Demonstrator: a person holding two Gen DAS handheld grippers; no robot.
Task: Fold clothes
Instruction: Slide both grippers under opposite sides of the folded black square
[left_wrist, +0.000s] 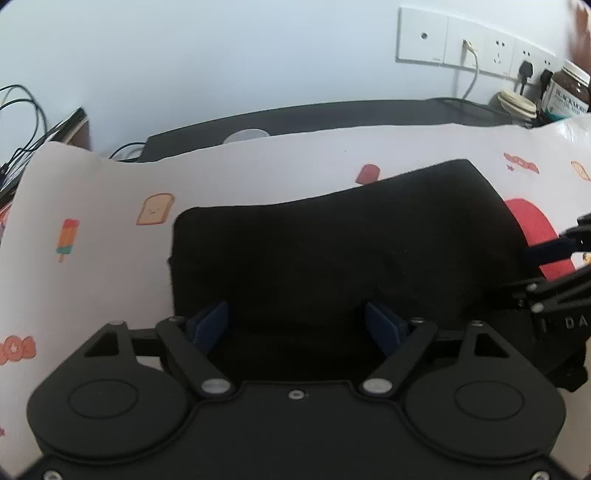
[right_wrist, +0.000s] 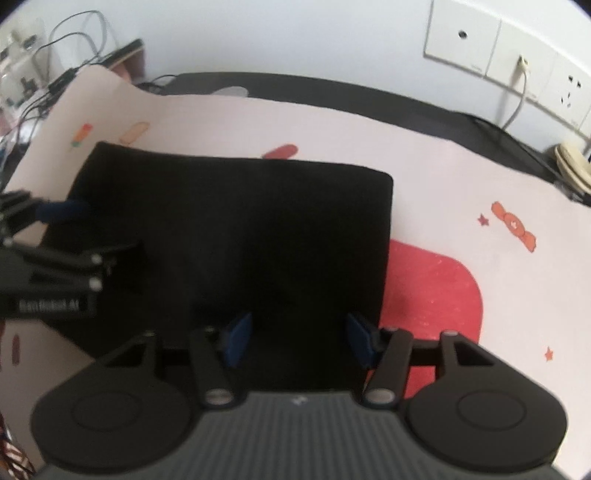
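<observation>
Item: one black garment (left_wrist: 332, 240), folded to a compact rectangle, flat on the patterned mat (left_wrist: 92, 206) over the worktop, directly ahead of and beneath both my pairs of fingers. My left gripper (left_wrist: 295, 325): fingers spread, nothing pinched, cloth merely between them. My right gripper (right_wrist: 295, 336): fingers likewise released (narrower gap), poised at the garment's near right edge beside the red patch (right_wrist: 436, 295). Status: fold apparently complete; remaining, perhaps a final smoothing or another halving.
</observation>
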